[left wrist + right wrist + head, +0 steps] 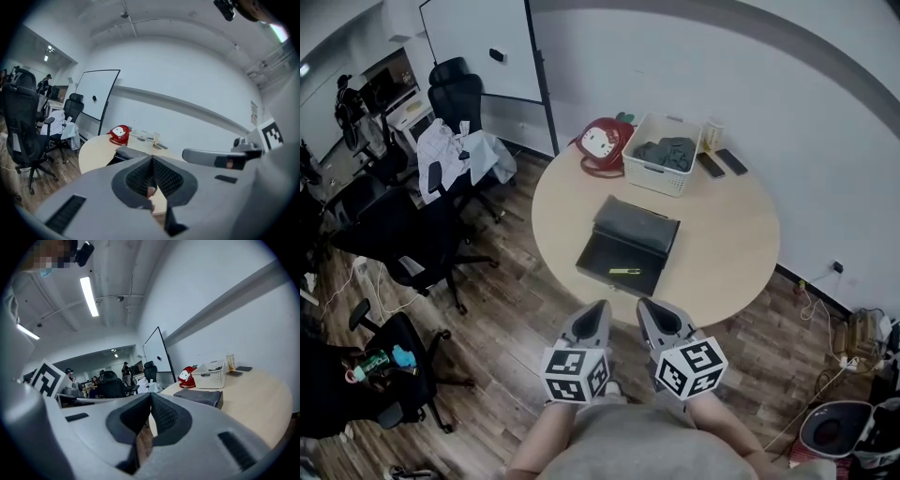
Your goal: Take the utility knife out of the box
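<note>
**A:** In the head view we see the box (602, 255) lying open on the round table (727, 248). Its lid is tipped back. The utility knife (624, 271), thin and yellow-green, lies flat in the black base near the front edge.

**B:** We hold the left gripper (598, 309) and the right gripper (649, 309) side by side, short of the table's near edge. Both are over the wooden floor and well apart from the box.

**A:** In the left gripper view our pads are pressed together with nothing between them. Past them we see the table, a red bag (120, 134) and a white basket (141, 140).

**B:** The right gripper view shows the same: the pads meet and hold nothing. The box shows side-on there, and we cannot see the knife from that angle.

**A:** So what could go wrong? If we reach the box with the jaws closed like this, we would shove the knife instead of taking it. It could skid across the base.

**B:** We think so too. It also lies low and flat, so opened pads might scrape the lining or catch only one end, and then it could swing loose.

**A:** If we bump the lid or a wall, the box may slide, or the lid may drop over the knife.

**B:** We also cannot tell whether the blade is drawn in.
</note>
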Available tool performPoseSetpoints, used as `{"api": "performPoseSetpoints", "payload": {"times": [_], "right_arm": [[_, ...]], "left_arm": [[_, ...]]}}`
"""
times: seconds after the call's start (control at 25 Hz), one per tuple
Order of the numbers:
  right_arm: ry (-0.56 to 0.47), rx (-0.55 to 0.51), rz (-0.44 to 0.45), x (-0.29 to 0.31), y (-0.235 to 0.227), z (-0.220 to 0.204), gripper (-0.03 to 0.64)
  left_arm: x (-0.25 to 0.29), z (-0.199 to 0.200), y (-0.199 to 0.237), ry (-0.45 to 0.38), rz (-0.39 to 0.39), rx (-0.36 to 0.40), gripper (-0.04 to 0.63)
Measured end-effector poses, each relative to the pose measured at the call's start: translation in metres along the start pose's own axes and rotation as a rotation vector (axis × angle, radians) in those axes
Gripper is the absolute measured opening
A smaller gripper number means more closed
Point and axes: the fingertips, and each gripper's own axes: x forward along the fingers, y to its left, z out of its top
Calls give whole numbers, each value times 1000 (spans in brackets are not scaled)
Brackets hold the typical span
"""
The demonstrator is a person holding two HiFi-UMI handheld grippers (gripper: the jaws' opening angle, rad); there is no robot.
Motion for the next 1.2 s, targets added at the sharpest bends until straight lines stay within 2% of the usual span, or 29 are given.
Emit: {"api": "performPoseSetpoints", "payload": {"times": [0.48, 0.72, 0.88, 1.2], "right_arm": [[66, -24, -49, 58, -26, -8, 2], [129, -46, -77, 75, -60, -19, 2], [166, -60, -94, 93, -88, -26, 2], [337, -157, -41, 137, -128, -62, 2]], "left_arm": [[45, 6, 52, 42, -23, -24, 3], [64, -5, 63, 73, -22, -44, 3], [78, -12, 71, 97, -12, -31, 3], [107, -29, 91, 139, 33, -54, 3]]}}
